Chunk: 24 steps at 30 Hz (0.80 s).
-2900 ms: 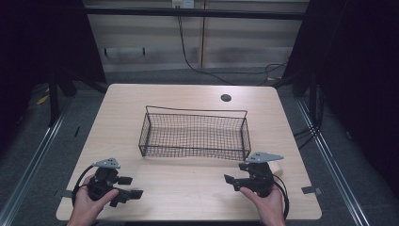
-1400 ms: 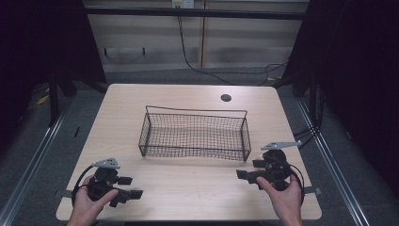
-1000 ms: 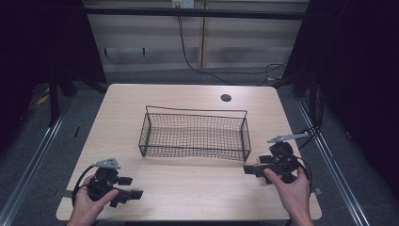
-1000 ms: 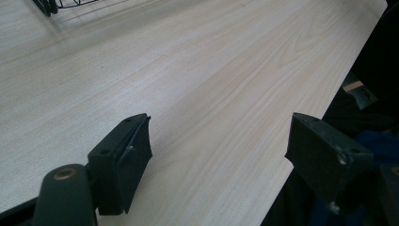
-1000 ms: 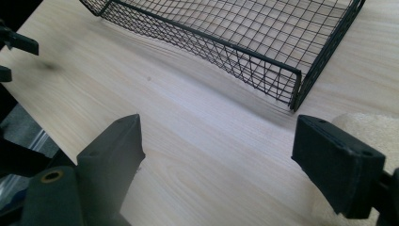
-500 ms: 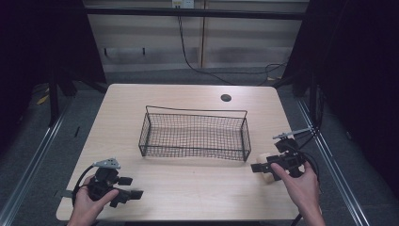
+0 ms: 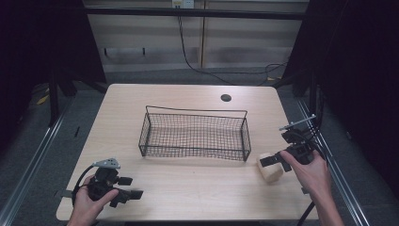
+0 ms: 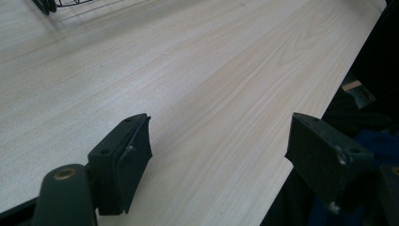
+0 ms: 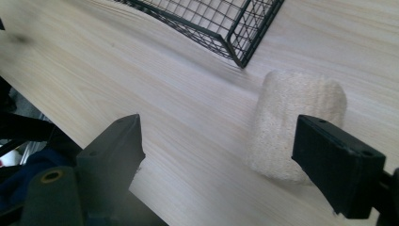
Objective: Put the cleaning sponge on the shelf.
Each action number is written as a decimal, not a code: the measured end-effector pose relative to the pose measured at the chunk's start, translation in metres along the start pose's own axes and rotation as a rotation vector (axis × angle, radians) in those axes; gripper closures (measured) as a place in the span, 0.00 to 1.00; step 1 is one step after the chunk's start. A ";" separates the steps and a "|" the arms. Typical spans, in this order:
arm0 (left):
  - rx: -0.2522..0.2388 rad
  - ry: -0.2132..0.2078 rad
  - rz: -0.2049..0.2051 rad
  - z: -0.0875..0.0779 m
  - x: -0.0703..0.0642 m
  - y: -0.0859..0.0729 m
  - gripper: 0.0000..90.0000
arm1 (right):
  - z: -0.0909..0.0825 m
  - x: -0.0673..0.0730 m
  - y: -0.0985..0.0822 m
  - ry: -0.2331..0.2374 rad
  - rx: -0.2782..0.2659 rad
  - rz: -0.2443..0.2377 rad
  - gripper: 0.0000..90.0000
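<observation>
A pale, rough-textured sponge (image 7: 270,167) lies on the counter (image 7: 188,188) near its right edge, just off the basket's (image 7: 195,134) near right corner, not touching it. It is a stubby block with rounded ends and a porous, crumbly-looking surface. The right tool (image 7: 272,160) sits just beside it, jaws wide and just opened further, one jaw in front of the sponge, nothing gripped. The left tool (image 7: 134,190) rests by the near left corner, jaws spread wide over bare wood, holding nothing.
</observation>
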<state>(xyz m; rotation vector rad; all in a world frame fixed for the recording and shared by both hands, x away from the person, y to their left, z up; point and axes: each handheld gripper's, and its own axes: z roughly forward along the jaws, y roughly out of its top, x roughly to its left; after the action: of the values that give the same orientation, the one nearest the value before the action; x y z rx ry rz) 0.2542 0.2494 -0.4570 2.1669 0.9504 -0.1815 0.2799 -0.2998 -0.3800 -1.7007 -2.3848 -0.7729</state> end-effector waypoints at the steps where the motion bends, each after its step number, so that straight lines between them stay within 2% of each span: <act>1: 0.000 -0.001 0.000 0.000 0.000 0.000 0.24 | 0.000 -0.001 0.001 -0.007 0.010 0.001 0.18; 10: 0.002 0.000 0.005 0.000 0.000 0.000 0.24 | -0.004 -0.009 0.011 -0.057 0.058 0.010 0.20; 17: -0.007 -0.005 -0.002 -0.001 0.000 0.000 0.24 | 0.001 -0.017 0.017 -0.071 0.106 0.022 0.23; 21: -0.001 -0.003 0.003 -0.001 0.000 0.000 0.24 | 0.003 -0.023 0.018 -0.074 0.112 0.035 0.23; 24: 0.000 -0.003 0.003 -0.001 0.000 0.000 0.24 | 0.006 -0.026 0.019 -0.092 0.134 0.039 0.23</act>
<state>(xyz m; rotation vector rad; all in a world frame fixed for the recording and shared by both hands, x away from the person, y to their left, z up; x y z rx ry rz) 0.2542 0.2498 -0.4566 2.1672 0.9454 -0.1825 0.3082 -0.3147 -0.3883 -1.7592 -2.3941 -0.5268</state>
